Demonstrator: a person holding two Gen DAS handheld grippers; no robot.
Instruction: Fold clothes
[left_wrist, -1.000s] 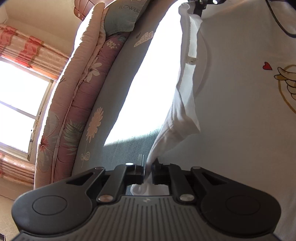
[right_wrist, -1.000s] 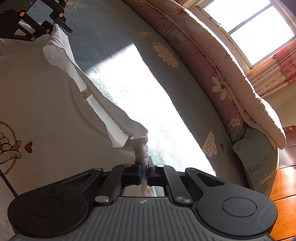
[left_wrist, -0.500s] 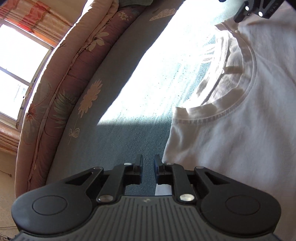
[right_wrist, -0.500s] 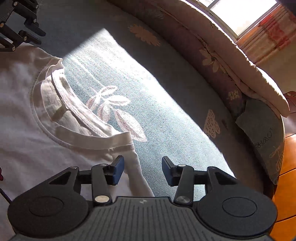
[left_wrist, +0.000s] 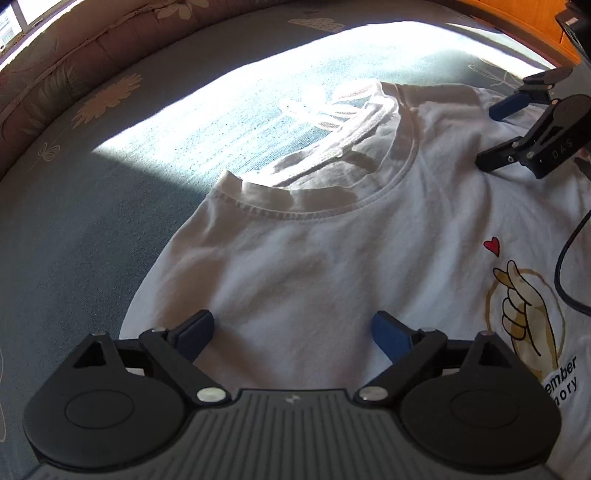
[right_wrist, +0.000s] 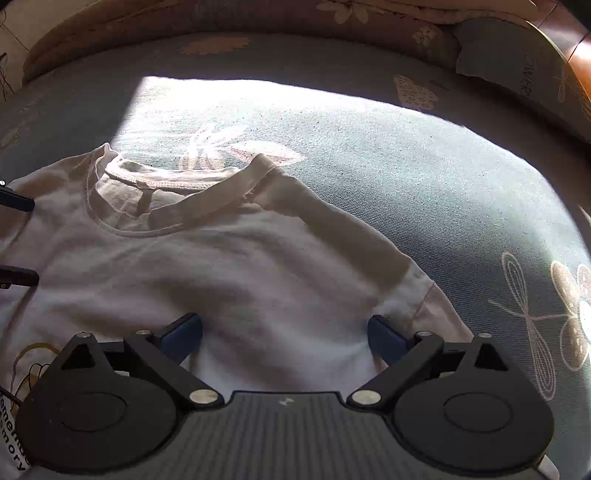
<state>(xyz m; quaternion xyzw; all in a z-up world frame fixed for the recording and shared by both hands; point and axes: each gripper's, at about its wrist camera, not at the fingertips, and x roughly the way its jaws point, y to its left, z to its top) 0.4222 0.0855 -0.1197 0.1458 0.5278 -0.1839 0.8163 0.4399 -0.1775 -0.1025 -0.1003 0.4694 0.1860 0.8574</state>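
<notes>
- On the blue-grey flowered bedspread (left_wrist: 74, 229), white T-shirt (left_wrist: 314, 266) lies flat, front up, collar (left_wrist: 332, 206) toward the far edge by the rolled quilt (left_wrist: 66, 74).
- Sunlit patch crosses the bedspread just past the collar.
- Left gripper (left_wrist: 293, 332): jaws opening, spread wide over one shoulder of the shirt; pads not pinching cloth.
- Right gripper (right_wrist: 284, 332): jaws opening, spread wide over the other shoulder by the sleeve (right_wrist: 424, 295); nothing pinched.
- Finger-heart print (left_wrist: 524, 314) on the chest.
- Pillow (right_wrist: 517, 74) at far right corner.
</notes>
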